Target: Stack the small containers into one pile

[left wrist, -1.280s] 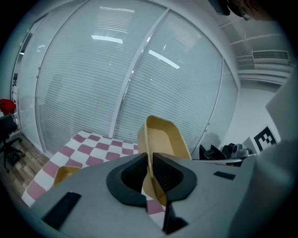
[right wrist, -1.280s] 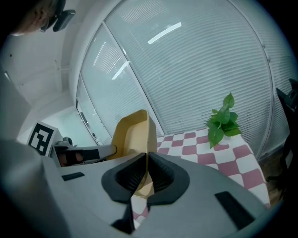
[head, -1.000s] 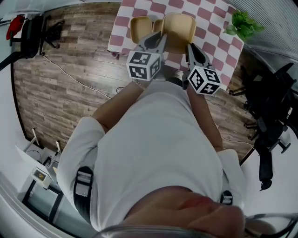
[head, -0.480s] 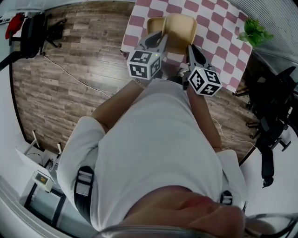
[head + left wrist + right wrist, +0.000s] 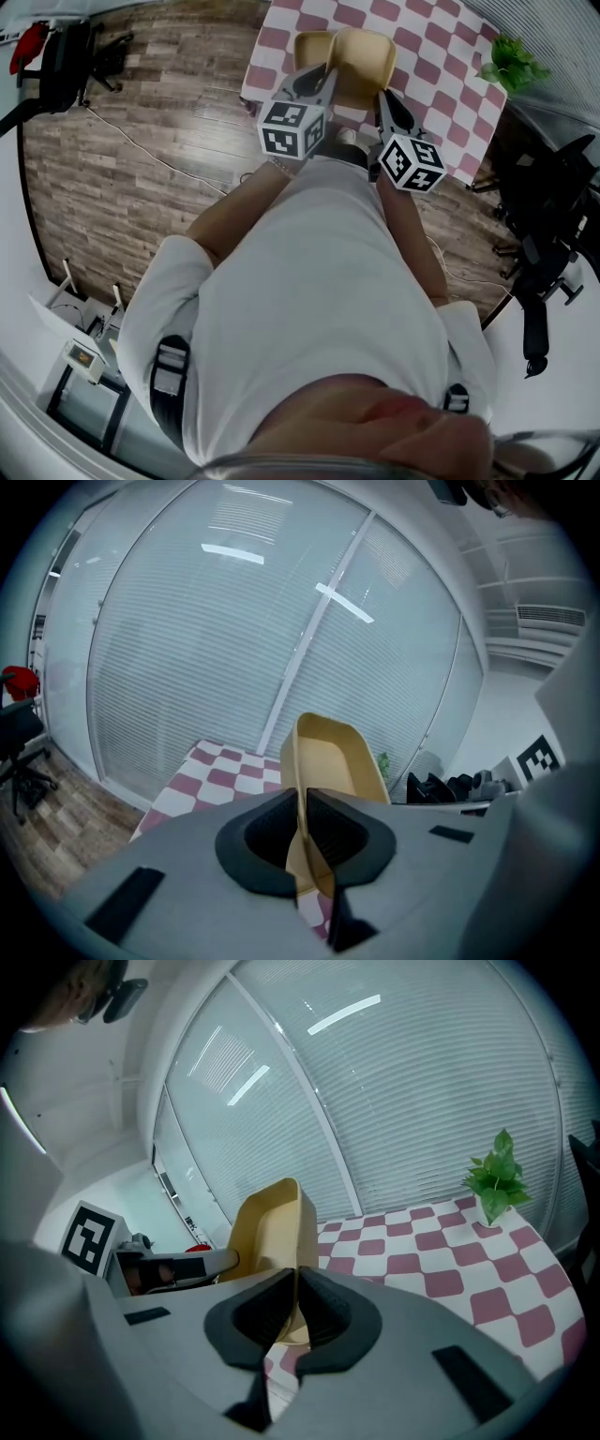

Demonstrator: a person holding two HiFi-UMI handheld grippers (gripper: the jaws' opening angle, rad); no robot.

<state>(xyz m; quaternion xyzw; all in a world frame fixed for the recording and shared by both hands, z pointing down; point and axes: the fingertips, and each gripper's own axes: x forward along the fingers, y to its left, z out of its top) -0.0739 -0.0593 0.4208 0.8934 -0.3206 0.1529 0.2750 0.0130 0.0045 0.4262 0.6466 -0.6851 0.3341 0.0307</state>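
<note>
A tan container (image 5: 364,58) hangs over the pink-and-white checkered table (image 5: 441,89), held between both grippers. My left gripper (image 5: 319,82) is shut on its left rim. Its jaws have just been closing, and the thin wall (image 5: 328,757) stands between the pads (image 5: 305,808). My right gripper (image 5: 386,101) is shut on the opposite rim, which shows as a tan edge (image 5: 272,1227) running into the jaws (image 5: 296,1288). A second tan container (image 5: 309,49) lies on the table just left of the held one, partly hidden by it.
A potted green plant (image 5: 511,64) stands at the table's far right corner (image 5: 494,1180). Black office chairs (image 5: 548,206) are on the right. The wooden floor (image 5: 141,141) with a cable runs along the left. Blinds cover the glass wall (image 5: 281,621) beyond the table.
Both grippers have carried the held container leftward over the table, closer to the container lying there. Over the last half second almost nothing has shifted.
</note>
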